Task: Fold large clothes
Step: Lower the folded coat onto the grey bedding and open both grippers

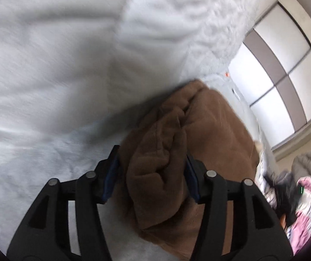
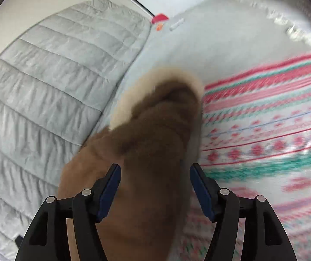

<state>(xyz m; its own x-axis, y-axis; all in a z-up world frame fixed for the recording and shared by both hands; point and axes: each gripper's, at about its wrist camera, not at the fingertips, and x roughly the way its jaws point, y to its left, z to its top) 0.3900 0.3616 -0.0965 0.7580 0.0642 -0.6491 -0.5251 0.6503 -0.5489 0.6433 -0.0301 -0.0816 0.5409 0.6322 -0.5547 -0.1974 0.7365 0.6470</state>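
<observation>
A brown fleece garment (image 1: 190,143) lies bunched on the white bed cover (image 1: 46,87). My left gripper (image 1: 152,167) is open, its jaws wide on either side of a thick brown fold, not pressing it. In the right wrist view the same brown garment (image 2: 146,152), with a cream fur trim (image 2: 172,74), runs between the jaws of my right gripper (image 2: 154,180), which is also open and straddles the cloth. The view is motion-blurred.
A grey quilted jacket (image 2: 46,82) lies to the left of the brown garment. A pink, green and white patterned knit (image 2: 268,130) lies to its right. A wardrobe with white panels (image 1: 285,65) stands beyond the bed, with a pile of clothes (image 1: 296,195) by the floor.
</observation>
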